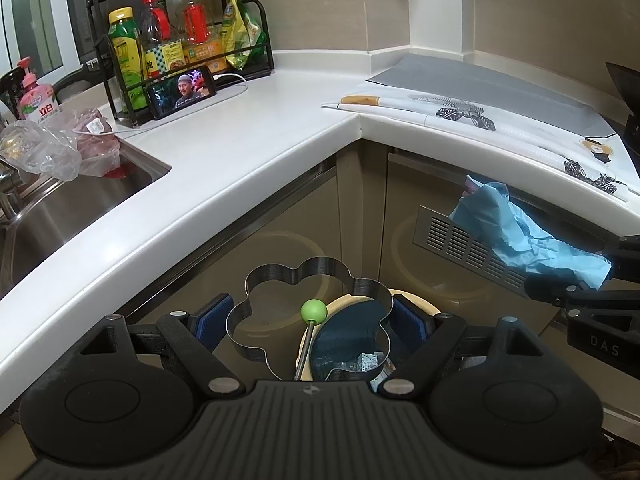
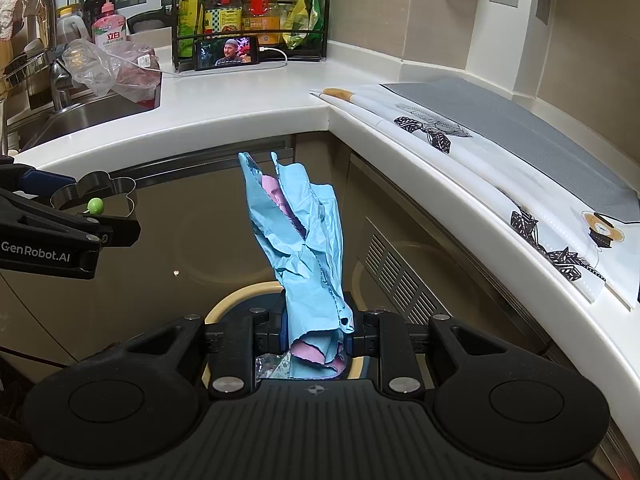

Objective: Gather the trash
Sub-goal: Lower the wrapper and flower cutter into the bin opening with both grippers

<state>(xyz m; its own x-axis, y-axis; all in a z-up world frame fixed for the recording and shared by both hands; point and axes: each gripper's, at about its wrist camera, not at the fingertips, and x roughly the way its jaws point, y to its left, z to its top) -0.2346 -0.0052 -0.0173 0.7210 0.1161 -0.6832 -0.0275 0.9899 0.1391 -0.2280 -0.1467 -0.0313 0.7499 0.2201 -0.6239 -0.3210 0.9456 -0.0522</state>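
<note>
My left gripper (image 1: pixel 310 320) is shut on a flower-shaped metal ring mould (image 1: pixel 276 276) with a green knob (image 1: pixel 313 311), its blue pads (image 1: pixel 210 322) pressing both sides. The mould hangs above a cream-rimmed trash bin (image 1: pixel 348 300) lined with a dark bag, and some wrappers lie inside. My right gripper (image 2: pixel 316 336) is shut on crumpled blue and pink paper (image 2: pixel 304 240), which sticks up over the bin's rim (image 2: pixel 236 296). In the left wrist view the paper (image 1: pixel 520 236) and right gripper (image 1: pixel 592 276) are at the right. The left gripper (image 2: pixel 86 204) shows at the left in the right wrist view.
A white L-shaped countertop (image 1: pixel 240 152) wraps around the corner above beige cupboards with a vent grille (image 1: pixel 472 248). The sink (image 1: pixel 80 200) at the left holds plastic bags. A bottle rack (image 1: pixel 180 40), a phone (image 1: pixel 182 90) playing video and a printed mat (image 2: pixel 500 184) sit on the counter.
</note>
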